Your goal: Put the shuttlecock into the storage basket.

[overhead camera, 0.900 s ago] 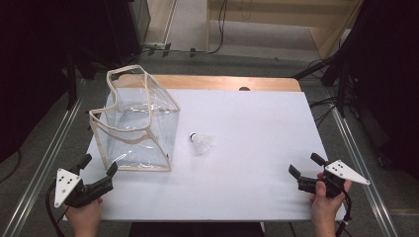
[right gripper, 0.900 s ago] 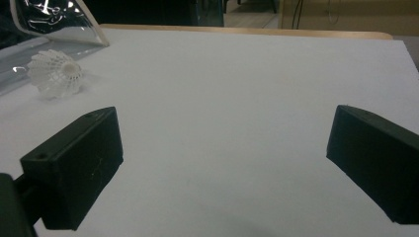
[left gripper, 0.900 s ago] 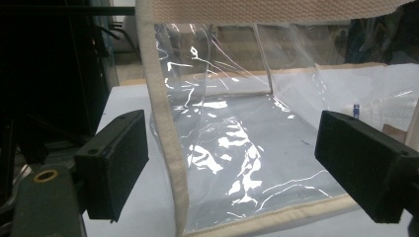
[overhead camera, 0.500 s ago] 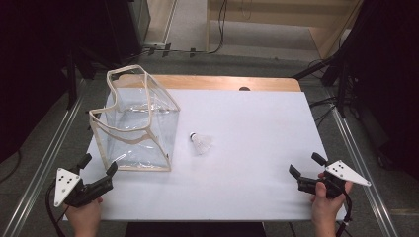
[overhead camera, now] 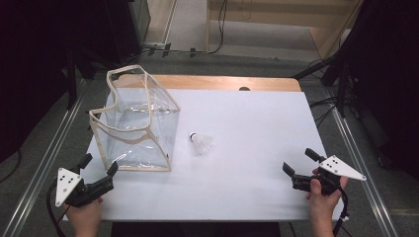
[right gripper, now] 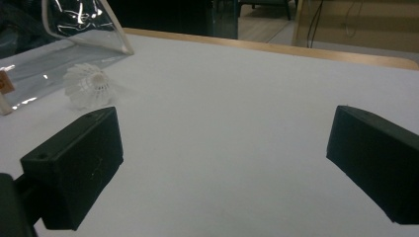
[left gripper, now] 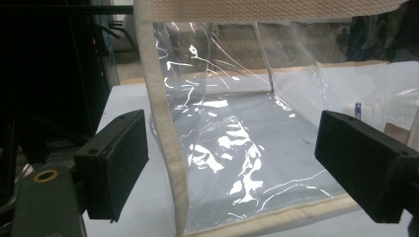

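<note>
Left gripper (overhead camera: 99, 165) sat with jaws spread, empty, just short of the clear plastic bag (overhead camera: 136, 123), whose cloth-trimmed corner stood between them without touching. Right gripper (overhead camera: 299, 162) also spread, holding nothing. Shuttlecock (overhead camera: 200, 143) lay on the white table (overhead camera: 247, 123), well ahead of the right gripper, beside the bag.

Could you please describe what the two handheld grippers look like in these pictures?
Both are black. The left gripper and right gripper each carry a pale three-cornered plate with small dark dots on top. The jaws are blocky, rectangular black pads. A dark cable trails from each. No sleeves are visible.
</note>
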`<state>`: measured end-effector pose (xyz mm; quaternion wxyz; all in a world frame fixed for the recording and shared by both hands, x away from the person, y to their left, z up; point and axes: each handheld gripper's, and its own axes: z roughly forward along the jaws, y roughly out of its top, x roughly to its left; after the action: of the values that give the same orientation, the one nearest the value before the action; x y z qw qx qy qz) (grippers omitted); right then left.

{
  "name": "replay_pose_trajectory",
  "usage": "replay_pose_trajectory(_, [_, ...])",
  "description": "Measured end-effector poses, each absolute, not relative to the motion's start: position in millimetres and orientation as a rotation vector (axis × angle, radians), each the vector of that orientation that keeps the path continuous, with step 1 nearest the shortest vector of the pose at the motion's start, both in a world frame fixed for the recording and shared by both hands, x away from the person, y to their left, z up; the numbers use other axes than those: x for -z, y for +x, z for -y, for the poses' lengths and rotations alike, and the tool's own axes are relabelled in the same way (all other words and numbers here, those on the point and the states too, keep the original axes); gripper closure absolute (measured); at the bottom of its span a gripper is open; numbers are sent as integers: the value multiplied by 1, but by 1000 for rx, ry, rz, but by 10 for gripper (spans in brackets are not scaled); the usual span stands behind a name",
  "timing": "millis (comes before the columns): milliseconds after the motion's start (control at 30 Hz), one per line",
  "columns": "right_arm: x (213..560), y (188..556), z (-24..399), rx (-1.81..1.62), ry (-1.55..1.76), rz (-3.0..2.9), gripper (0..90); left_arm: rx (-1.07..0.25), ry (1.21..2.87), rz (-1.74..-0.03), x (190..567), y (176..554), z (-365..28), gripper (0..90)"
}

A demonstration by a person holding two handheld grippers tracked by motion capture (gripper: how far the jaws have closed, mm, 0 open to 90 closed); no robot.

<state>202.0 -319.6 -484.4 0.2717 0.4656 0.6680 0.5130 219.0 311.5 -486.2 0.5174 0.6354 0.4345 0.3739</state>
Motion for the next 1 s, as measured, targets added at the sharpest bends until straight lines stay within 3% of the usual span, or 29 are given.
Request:
replay_pose_trajectory(433, [458,220,296,-1414,1176,-1834,0,-899,1521,-1047,486,219,-312,137])
replay_pose_trajectory(533, [454,225,289,-1409,1166,-1834,115,-896,1518,-1046,486,219,-312,137])
replay_pose_trajectory(733, [446,235,274,-1416,1132,-1869,149,-896,1519,-1045,486,219,-312,137])
replay_pose_trajectory(1000, [437,249,251,-1350,1091,-1899,429,-897,1519,-1045,486,219,-312,137])
